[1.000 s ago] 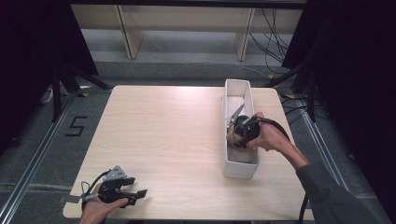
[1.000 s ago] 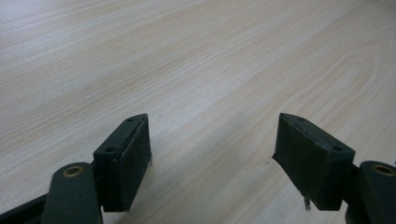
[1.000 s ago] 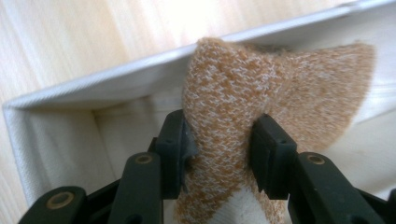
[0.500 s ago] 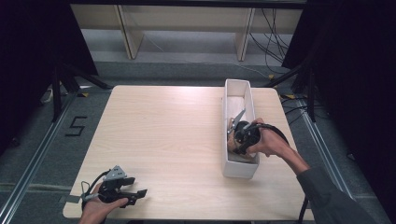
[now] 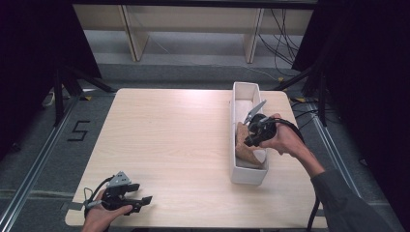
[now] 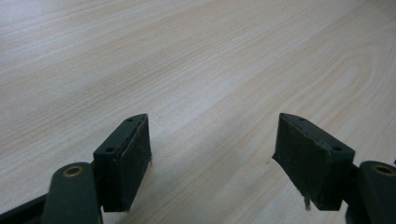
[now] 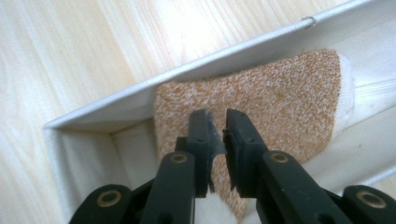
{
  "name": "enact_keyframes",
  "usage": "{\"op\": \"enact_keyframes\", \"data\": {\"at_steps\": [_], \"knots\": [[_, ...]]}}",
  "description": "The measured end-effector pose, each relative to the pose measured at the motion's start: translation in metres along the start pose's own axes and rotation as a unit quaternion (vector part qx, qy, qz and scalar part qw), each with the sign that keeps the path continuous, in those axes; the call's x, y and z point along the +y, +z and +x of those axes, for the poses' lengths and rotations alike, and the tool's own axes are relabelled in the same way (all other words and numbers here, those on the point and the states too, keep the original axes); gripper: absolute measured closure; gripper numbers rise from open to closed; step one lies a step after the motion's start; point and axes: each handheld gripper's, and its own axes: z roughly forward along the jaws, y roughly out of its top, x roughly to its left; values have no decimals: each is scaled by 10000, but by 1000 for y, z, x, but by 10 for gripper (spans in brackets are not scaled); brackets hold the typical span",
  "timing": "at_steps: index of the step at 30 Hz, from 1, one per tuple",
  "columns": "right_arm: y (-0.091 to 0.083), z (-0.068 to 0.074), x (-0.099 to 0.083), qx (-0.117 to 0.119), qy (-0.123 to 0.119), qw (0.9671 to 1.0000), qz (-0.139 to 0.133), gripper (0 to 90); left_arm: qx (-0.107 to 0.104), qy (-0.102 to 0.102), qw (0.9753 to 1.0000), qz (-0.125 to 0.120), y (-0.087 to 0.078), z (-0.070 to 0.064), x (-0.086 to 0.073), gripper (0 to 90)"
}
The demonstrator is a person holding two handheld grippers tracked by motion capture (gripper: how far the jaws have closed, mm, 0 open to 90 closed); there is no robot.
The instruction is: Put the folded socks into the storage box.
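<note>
The right gripper's [image 7: 215,126] fingers [image 7: 198,135] stand nearly together, low in the middle of the right gripper view, with a thin gap and a scrap of material between them; whether they pinch the cloth [image 7: 261,102] I cannot tell. The left gripper's [image 6: 212,154] fingers [image 6: 126,158] are spread wide over bare wood. In the high view, the table [image 5: 164,140] takes up the centre of the frame. The box [image 5: 246,92], long and white, sits right of centre on it, running away from the person. The speckled tan cloth [image 5: 241,140] lies inside the box, toward its near end, leaning on the wall. The right gripper [image 5: 251,137] reaches into the box from the right, at the cloth. The left gripper [image 5: 140,202] rests at the lower left of the frame, near the table's front edge.
</note>
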Motion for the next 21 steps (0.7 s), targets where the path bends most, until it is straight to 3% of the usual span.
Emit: {"op": "enact_keyframes", "data": {"at_steps": [5, 11, 12, 16, 17, 21], "knots": [[12, 3, 5, 174, -10, 9998, 64, 818, 5, -4, 10000, -12, 0, 0, 0, 258], [29, 11, 7, 321, -316, 9980, 437, 832, -14, 2, 10000, -12, 0, -1, 0, 258], [36, 15, 6, 407, -342, 9971, 542, 832, -21, -108, 9999, -121, 2, -3, 0, 258], [66, 23, -2, 548, -555, 9928, 910, 826, -16, -2, 10000, -7, 1, 0, -1, 258], [67, 24, -3, 569, -448, 9929, 945, 825, -40, -6, 10000, 13, 1, 0, -1, 258], [53, 21, -4, 557, -188, 9962, 636, 802, -23, 0, 10000, -6, 2, 0, -1, 258]]}}
